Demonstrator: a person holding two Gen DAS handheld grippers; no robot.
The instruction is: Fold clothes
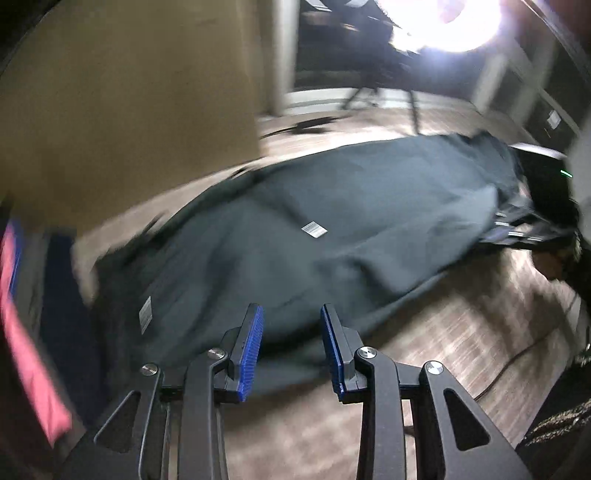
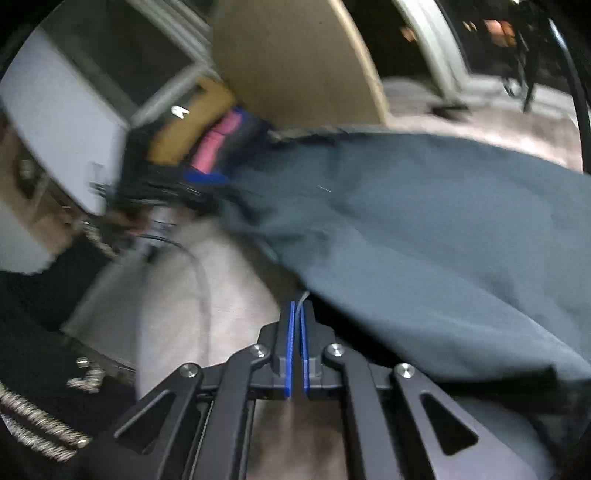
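Observation:
A large dark grey garment (image 1: 295,229) lies spread on the light floor, with two small white labels on it. My left gripper (image 1: 291,314) is open and empty, its blue pads just above the garment's near edge. In the right wrist view the same garment (image 2: 424,240) fills the right side. My right gripper (image 2: 297,306) is shut on the garment's edge, with a thin white cord at the fingertips. Both views are blurred by motion.
A pink cloth (image 1: 26,332) and dark blue cloth lie at the left. A tan board (image 1: 129,92) stands behind the garment. A bright lamp on a tripod (image 1: 443,22) is at the back. A person's dark sleeve (image 2: 44,332) is at the left.

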